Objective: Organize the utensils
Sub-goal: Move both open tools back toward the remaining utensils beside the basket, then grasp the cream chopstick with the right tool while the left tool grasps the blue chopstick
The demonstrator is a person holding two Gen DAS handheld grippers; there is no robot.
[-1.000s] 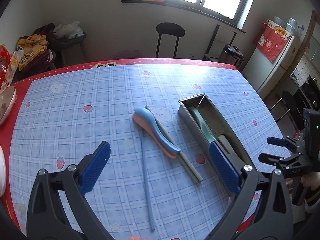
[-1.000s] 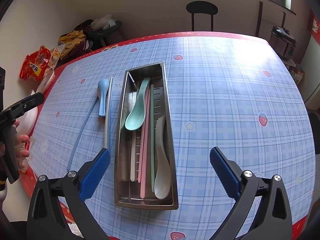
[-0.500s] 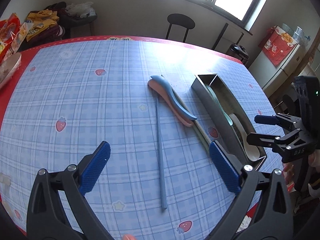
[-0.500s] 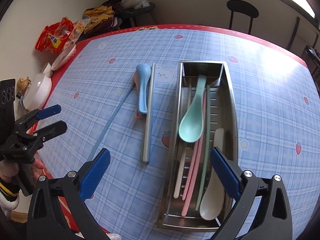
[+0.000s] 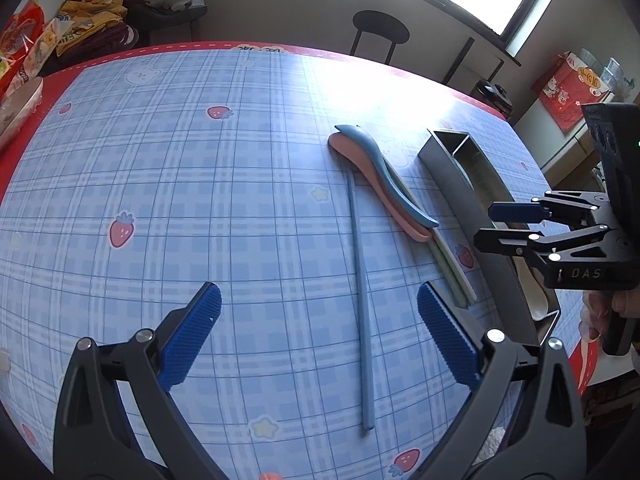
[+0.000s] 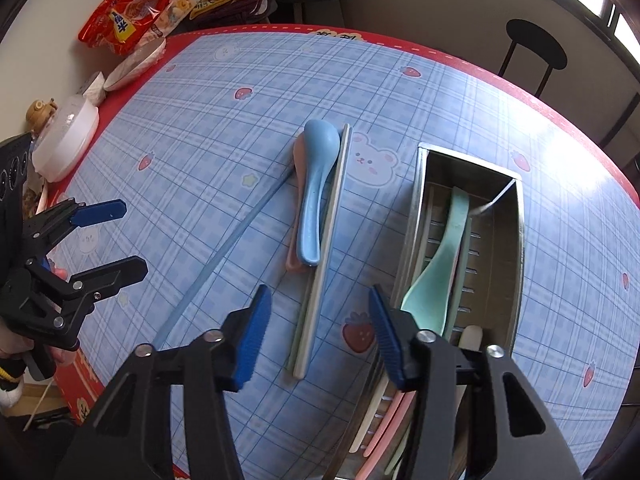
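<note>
From the left wrist, we have dropped lower and closer to the table point(image 5: 168, 184) than a second ago, and our left gripper point(image 5: 318, 334) holds its fingers wide apart on nothing. Ahead lie one blue chopstick point(image 5: 362, 292), one blue spoon point(image 5: 390, 184) stacked on one pink spoon point(image 5: 362, 160), and a pale green pair of chopsticks point(image 5: 454, 268) beside them. The metal tray point(image 5: 466, 196) stands just past those.

From the right wrist, our right gripper point(image 6: 318, 332) has swung left since the earlier frame, off the tray and over the near end of the green pair; its fingers stand open and empty, narrower than before. In the tray we count one mint spoon point(image 6: 438, 276) and one cream spoon point(image 6: 472, 336); the sticks there are partly hidden.
</note>
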